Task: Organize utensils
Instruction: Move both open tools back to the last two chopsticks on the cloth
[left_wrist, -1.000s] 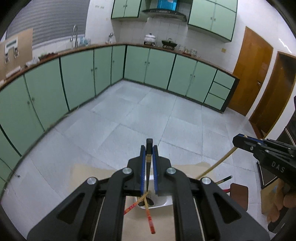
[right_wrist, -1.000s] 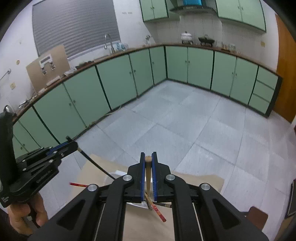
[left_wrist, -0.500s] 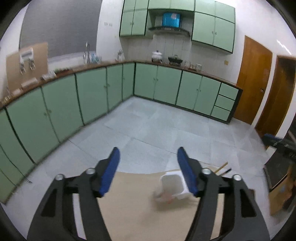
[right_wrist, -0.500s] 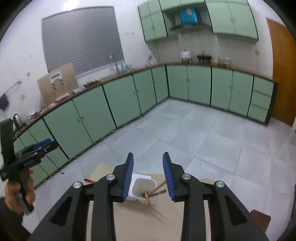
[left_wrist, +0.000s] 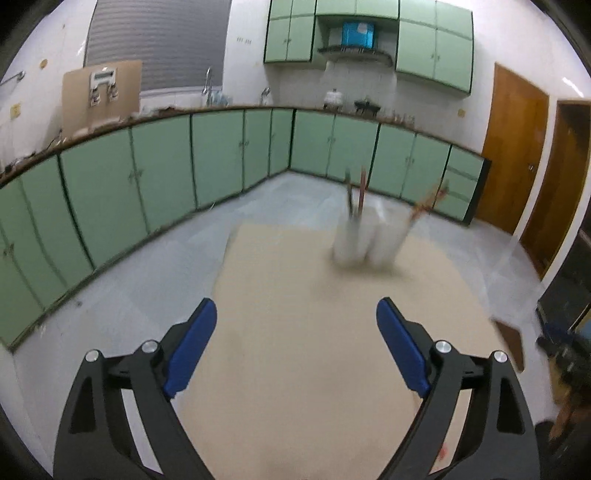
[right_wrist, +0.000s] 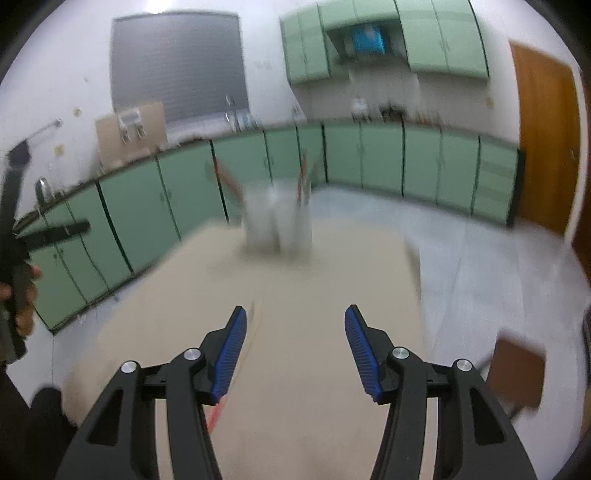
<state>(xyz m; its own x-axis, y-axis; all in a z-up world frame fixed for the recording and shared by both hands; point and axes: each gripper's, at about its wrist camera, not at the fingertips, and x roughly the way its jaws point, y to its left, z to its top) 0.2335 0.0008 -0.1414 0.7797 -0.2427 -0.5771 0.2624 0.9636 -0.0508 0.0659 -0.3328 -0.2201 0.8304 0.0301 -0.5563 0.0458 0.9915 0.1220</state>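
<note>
A white two-compartment utensil holder (left_wrist: 367, 238) stands at the far side of the beige table (left_wrist: 314, 332), with chopsticks (left_wrist: 357, 192) sticking up from it; it is blurred. It also shows in the right wrist view (right_wrist: 277, 221) with chopsticks (right_wrist: 303, 181). My left gripper (left_wrist: 296, 343) is open and empty, well back from the holder. My right gripper (right_wrist: 295, 345) is open and empty, also back from it. A red chopstick (right_wrist: 216, 411) lies on the table under my right gripper's left finger. The left gripper shows at the left edge of the right wrist view (right_wrist: 22, 236).
Green floor cabinets (left_wrist: 155, 173) line the far walls beyond a tiled floor. A wooden door (left_wrist: 513, 155) is at the right. A brown stool (right_wrist: 515, 373) stands off the table's right edge.
Both grippers held chopsticks over the holder, then opened and let them go into it. Both have since pulled back and down, so the holder now stands far ahead.
</note>
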